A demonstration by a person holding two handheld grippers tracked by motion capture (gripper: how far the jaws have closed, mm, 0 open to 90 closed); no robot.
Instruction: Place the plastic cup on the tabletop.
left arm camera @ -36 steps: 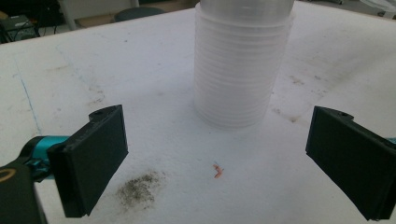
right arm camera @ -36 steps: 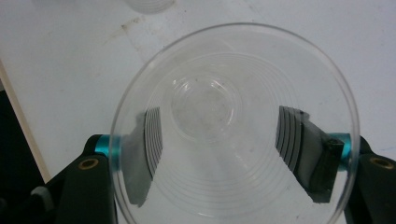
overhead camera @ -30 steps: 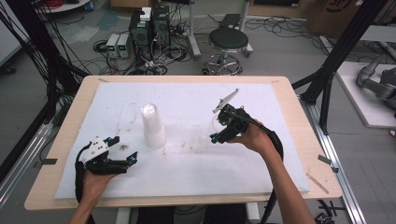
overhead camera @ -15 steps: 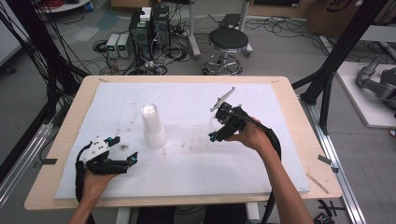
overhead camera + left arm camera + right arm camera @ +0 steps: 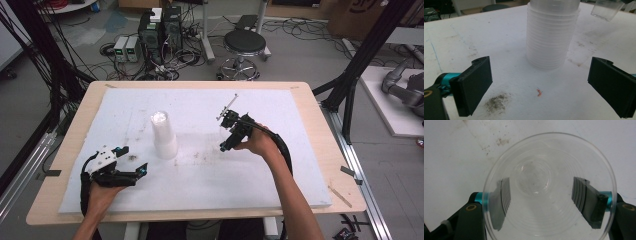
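A tall stack of clear plastic cups (image 5: pixel 163 135) stands upside down left of the middle of the white sheet (image 5: pixel 200 190). My left gripper (image 5: pixel 134 160) rests near the front left, jaws wide open and empty. In the left gripper view the stack (image 5: pixel 551 37) rises just beyond the open left gripper (image 5: pixel 541 85). My right gripper (image 5: pixel 223 145) hovers right of the stack and is shut on a single clear cup (image 5: pixel 549 152). In the right gripper view I look down into its mouth, a pad (image 5: pixel 580 192) pressing each side. That cup (image 5: pixel 606 8) also hangs above the sheet at the upper right of the left gripper view.
The sheet covers a wooden table (image 5: pixel 320 115). Dirt smudges (image 5: pixel 496 102) and a small red scrap (image 5: pixel 539 92) lie in front of the left gripper. A stool (image 5: pixel 244 45), electronics and cables sit on the floor beyond the far edge.
My right gripper has come down and slightly left toward the sheet, still holding the clear cup. The left gripper and the cup stack have stayed put.
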